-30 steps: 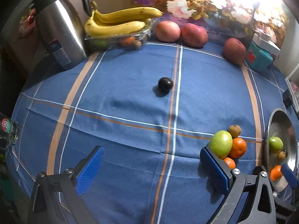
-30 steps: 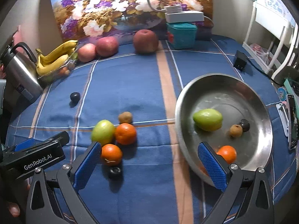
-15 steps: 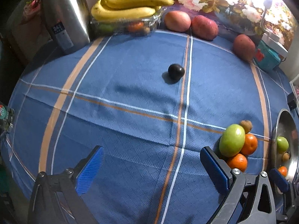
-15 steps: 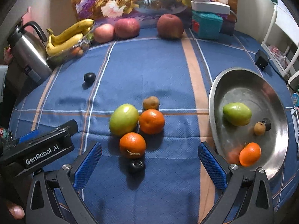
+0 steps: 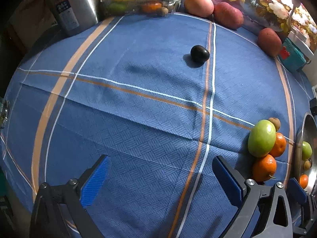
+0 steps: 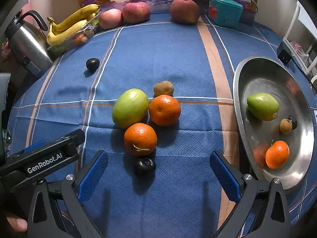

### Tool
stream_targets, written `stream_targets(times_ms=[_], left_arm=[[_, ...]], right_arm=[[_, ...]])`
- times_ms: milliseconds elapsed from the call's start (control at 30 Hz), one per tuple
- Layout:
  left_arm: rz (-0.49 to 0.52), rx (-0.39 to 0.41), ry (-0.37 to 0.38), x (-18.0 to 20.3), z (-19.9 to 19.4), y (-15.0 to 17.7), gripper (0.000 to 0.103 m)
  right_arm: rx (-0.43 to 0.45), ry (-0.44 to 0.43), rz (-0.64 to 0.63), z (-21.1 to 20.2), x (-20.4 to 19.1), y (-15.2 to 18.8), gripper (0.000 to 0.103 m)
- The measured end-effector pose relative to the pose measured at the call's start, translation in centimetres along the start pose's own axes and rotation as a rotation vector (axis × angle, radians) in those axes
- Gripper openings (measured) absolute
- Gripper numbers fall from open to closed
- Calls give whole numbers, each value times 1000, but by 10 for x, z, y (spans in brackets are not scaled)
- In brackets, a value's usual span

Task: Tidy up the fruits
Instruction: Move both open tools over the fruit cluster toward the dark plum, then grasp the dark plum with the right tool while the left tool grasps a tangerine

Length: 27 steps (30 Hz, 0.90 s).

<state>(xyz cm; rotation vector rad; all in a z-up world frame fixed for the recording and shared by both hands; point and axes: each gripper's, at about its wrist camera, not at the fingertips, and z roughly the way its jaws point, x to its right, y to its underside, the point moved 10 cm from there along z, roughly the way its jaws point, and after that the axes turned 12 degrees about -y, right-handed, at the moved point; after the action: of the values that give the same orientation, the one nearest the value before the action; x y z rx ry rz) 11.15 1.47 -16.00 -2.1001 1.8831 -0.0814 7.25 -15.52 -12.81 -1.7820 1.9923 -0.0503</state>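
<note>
A cluster of fruit lies mid-table: a green fruit (image 6: 130, 108), two oranges (image 6: 164, 110) (image 6: 140, 138), a small brown fruit (image 6: 163, 88) and a dark plum (image 6: 144, 165). My right gripper (image 6: 158, 176) stands open just short of the plum, which sits between the lines of its fingers. A steel bowl (image 6: 257, 79) on the right holds a green fruit (image 6: 262, 106), an orange (image 6: 277, 154) and two small fruits. Another dark plum (image 5: 199, 54) lies alone farther off. My left gripper (image 5: 158, 178) is open and empty over bare cloth, with the cluster (image 5: 261, 137) to its right.
At the back stand a steel kettle (image 6: 27, 41), a clear tray with bananas (image 6: 73, 24), three red apples (image 6: 136, 12) and a teal box (image 6: 224, 11). A blue striped cloth (image 6: 158, 55) covers the table. A black adapter (image 6: 284, 53) lies at the far right.
Both grippers have moved forward over the table. The right one swung left from the bowl toward the fruit cluster, so the near plum now sits just ahead of it. Both stay open.
</note>
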Motion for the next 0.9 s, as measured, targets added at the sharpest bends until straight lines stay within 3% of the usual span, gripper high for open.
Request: stream_targets(times_ms=[133, 300, 533, 700, 900], left_arm=[[-29, -35, 33, -2, 5, 3, 102], [-5, -37, 48, 1, 8, 5, 100], [2, -31, 85, 11, 2, 5, 93], [-10, -46, 114, 15, 0, 2, 92], [13, -40, 126, 29, -3, -1, 92]], right_arm=[[5, 0, -14, 1, -4, -1, 96], [6, -26, -1, 3, -7, -2, 73], [-25, -45, 7, 9, -9, 3, 64], [-49, -52, -5, 11, -12, 9, 45], [-70, -65, -27, 13, -20, 12, 34]])
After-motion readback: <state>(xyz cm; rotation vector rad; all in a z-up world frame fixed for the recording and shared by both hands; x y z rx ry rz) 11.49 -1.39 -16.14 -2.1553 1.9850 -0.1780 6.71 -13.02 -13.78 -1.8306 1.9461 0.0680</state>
